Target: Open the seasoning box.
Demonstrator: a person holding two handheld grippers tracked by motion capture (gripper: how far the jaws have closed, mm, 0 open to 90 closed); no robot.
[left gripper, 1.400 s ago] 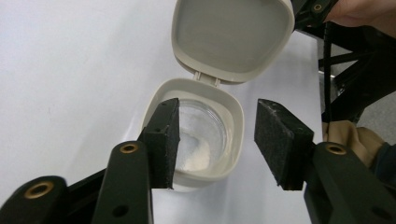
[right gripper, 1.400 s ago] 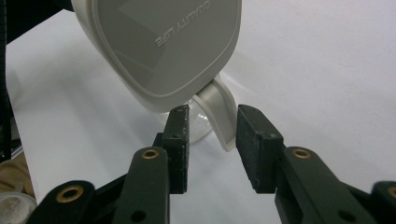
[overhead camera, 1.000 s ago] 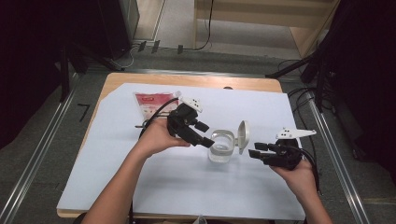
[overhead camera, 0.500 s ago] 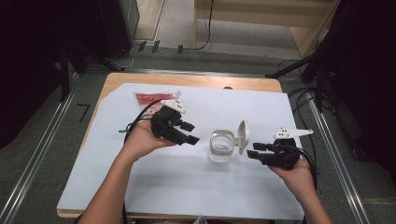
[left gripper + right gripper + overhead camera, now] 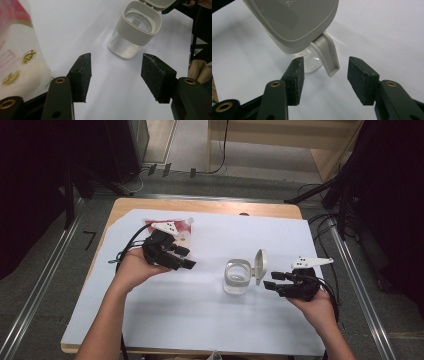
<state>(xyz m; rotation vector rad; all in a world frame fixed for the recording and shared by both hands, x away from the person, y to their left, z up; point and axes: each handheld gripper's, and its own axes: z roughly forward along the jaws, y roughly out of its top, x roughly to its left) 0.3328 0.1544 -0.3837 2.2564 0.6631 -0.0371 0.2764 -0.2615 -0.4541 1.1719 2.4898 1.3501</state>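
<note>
1. The jar [image 5: 237,277] stands mid-counter, its lid [image 5: 260,266] hinged upright.
2. The right gripper [image 5: 270,282], half open and empty, has just been widening beside the lid's tab; a careless nudge could tip the jar.
3. The left gripper [image 5: 187,258], empty, has been narrowing near the pouch [image 5: 181,230].

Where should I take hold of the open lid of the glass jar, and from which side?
Grip the lid's latch tab; it hangs free below the raised lid, in front of the right claw. Probably come from the right side of the jar, with one pad on each flat side.
</note>
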